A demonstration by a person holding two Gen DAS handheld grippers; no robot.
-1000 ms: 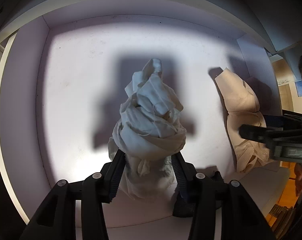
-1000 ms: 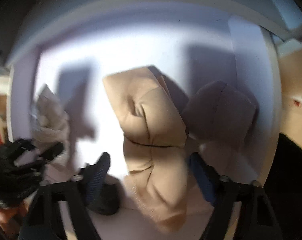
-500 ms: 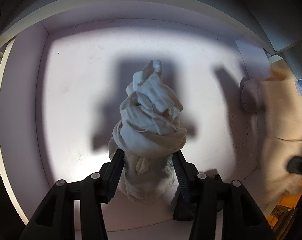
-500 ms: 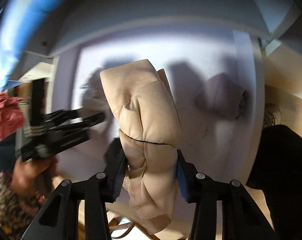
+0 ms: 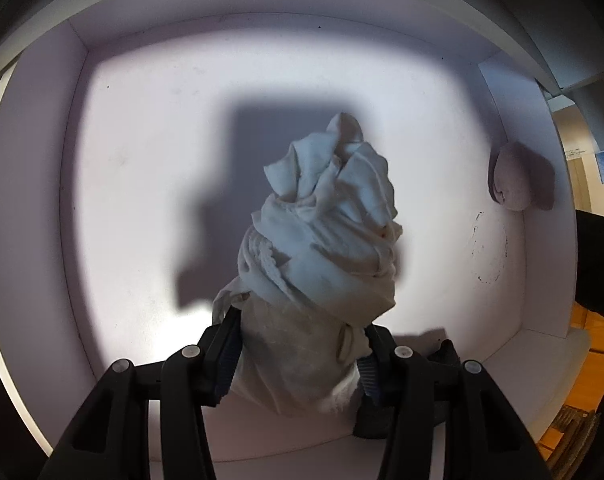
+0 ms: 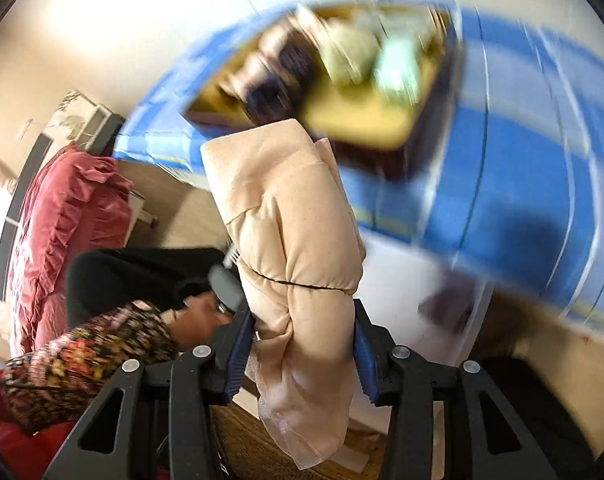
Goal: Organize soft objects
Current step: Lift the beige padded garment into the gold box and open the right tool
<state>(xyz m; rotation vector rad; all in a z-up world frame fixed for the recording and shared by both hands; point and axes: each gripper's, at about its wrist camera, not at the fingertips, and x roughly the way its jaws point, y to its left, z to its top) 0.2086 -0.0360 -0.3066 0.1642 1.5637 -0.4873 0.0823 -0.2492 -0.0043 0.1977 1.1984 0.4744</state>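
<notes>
Leftward, bare cubby wall [image 5: 34, 208] beside cloth bundle [image 5: 322, 248]

Crumpled white cloth [image 5: 322, 240] bunched upright inside the white cubby, peach padded cloth [image 6: 294, 240] folded lengthwise, standing tall, sheer hem dangling

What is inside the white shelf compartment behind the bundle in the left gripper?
Behind the white cloth bundle in the left gripper, the compartment holds one rounded greyish soft item against its right wall. The bundle hides the floor and back wall directly behind it.
</notes>
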